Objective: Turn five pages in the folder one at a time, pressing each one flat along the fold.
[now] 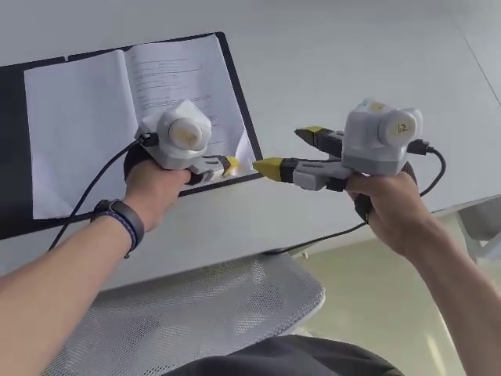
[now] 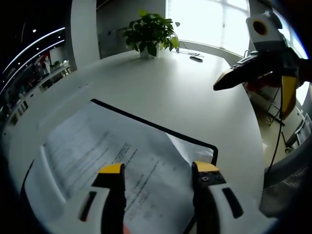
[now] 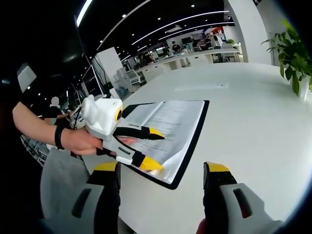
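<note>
Black folder point(image 1: 9, 141), open flat on white table point(image 1: 352, 63): printed right-hand page point(image 1: 180, 78) not yet lifted. Your left gripper point(image 1: 229, 166), jaws apart, over its lower corner; right gripper point(image 1: 286, 150), jaws apart, empty, just beside. Pages already turned: cannot tell.

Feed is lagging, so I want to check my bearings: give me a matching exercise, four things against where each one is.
1. left gripper
2. right gripper
3. folder
4. plant

A. far end of the table
B. over bare table, beside the folder
C. lying open on the table
D. over a page corner

Pairs: 1-D, 2-B, 3-C, 4-A
</note>
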{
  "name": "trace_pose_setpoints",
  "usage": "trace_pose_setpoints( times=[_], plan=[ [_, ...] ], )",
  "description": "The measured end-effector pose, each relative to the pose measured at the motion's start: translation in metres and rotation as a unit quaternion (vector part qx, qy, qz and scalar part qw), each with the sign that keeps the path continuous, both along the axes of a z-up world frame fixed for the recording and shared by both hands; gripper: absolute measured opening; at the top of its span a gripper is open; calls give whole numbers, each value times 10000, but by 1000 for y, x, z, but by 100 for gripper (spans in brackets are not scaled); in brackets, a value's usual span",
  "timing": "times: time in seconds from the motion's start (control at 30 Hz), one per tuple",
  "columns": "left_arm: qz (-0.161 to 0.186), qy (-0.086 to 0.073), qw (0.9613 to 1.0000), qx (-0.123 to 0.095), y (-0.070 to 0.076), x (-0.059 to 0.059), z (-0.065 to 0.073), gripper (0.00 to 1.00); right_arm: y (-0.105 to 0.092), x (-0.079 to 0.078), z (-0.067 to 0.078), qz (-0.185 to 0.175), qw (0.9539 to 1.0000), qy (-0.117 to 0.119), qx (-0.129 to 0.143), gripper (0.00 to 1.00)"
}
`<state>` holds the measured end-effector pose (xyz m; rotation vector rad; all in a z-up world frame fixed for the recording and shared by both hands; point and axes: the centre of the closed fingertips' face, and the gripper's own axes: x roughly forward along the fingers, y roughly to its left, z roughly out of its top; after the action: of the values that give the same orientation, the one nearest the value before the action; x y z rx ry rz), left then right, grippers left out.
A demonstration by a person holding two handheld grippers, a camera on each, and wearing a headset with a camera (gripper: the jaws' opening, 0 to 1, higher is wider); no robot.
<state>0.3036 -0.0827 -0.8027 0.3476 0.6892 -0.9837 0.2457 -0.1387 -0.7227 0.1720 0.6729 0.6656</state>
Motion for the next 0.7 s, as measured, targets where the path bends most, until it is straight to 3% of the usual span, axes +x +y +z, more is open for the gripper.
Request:
trace_pose_setpoints(
  times=[0.17,0.3,0.47,0.7],
  plan=[
    [2,-18,10000,38,-1,1,-1,51,1,2,-1,30,10000,4,10,68],
    [84,78,9999,31,-5,-5,2,47,2,3,-1,7,10000,6,45,68],
    [-63,-92,9999,39,-16,-22,1,39,1,4,-1,-15,10000,11,64,67],
    [-109,-286,9995,10,-20,-22,1,28,-3,4,-3,-63,10000,25,63,66]
  ],
)
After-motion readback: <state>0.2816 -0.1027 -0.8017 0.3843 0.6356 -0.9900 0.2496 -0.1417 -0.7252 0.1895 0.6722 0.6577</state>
